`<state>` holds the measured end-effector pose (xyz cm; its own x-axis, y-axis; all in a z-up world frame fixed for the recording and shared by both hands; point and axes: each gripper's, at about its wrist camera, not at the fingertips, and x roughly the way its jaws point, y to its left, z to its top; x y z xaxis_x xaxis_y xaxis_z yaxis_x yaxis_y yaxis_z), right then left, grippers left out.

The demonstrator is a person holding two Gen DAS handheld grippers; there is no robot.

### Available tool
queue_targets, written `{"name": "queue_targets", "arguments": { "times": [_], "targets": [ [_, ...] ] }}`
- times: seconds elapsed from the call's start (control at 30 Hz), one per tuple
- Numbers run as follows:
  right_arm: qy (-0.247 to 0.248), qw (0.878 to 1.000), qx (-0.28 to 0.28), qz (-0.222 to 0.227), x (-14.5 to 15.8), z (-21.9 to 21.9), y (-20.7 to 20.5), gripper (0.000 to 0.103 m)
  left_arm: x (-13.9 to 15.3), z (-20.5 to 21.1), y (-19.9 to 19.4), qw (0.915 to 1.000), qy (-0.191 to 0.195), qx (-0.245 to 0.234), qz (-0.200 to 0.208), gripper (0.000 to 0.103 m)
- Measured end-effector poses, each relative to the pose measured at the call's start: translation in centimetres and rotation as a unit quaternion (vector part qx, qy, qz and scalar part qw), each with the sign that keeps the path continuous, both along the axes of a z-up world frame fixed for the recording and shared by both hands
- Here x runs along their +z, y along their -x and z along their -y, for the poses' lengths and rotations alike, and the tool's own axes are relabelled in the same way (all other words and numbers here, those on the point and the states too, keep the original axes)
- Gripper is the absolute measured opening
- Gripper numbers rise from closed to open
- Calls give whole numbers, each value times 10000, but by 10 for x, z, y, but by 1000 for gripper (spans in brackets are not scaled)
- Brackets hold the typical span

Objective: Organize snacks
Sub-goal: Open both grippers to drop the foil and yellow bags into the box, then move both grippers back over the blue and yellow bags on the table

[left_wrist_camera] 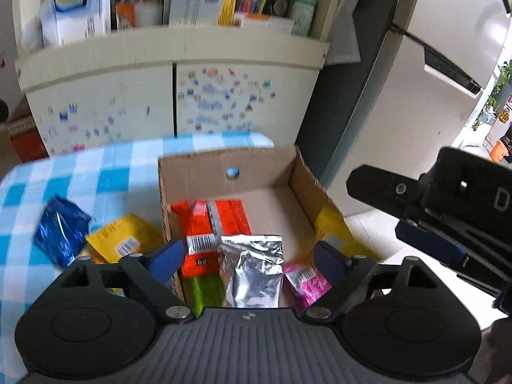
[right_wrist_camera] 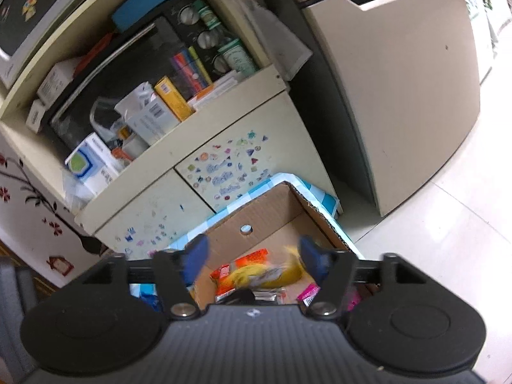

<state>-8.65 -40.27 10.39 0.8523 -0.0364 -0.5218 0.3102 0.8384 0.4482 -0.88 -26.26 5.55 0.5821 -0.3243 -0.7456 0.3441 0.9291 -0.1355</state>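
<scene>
Cream cabinet (left_wrist_camera: 172, 96) with sticker-covered doors and a cluttered shelf of boxes is standing at 12 o'clock behind the tabletop (left_wrist_camera: 64, 179), which is wearing a blue-and-white checked cloth. Cardboard box (left_wrist_camera: 304, 179) is sitting open on the cloth at centre, holding an orange packet (left_wrist_camera: 198, 220) at its 9 o'clock side, a silver foil packet (left_wrist_camera: 256, 268) overlapping the orange one toward 6 o'clock, a green packet (left_wrist_camera: 206, 291) partly hidden below, and a pink packet (left_wrist_camera: 307, 281) at 4 o'clock. Yellow packet (left_wrist_camera: 121, 240) and blue foil packet (left_wrist_camera: 60, 233) are lying on the cloth outside the box at 9 o'clock, touching each other. Left hand-held gripper (left_wrist_camera: 249, 256) is hovering over the box with fingers spread wide, gripping nothing. Right hand-held gripper (right_wrist_camera: 252, 256) is hanging above the same box, fingers likewise spread wide; a blurred yellow packet (right_wrist_camera: 281, 273) is showing between them in the box, contact not discernible.
</scene>
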Motion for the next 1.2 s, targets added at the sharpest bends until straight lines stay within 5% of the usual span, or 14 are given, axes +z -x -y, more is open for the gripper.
{"name": "queue_targets", "arguments": {
  "times": [0.33, 0.77, 1.2],
  "targets": [
    [-77, 9999, 75, 107, 0, -3, -3, 70, 13, -42, -12, 9995, -44, 273, 138, 96],
    [317, 9950, 938, 155, -5, -50, -18, 74, 12, -131, -39, 9936, -133, 1118, 99, 100],
    [1497, 9629, 2245, 40, -24, -148, -28, 74, -18, -177, -70, 9901, -458, 1326, -74, 100]
  ]
}}
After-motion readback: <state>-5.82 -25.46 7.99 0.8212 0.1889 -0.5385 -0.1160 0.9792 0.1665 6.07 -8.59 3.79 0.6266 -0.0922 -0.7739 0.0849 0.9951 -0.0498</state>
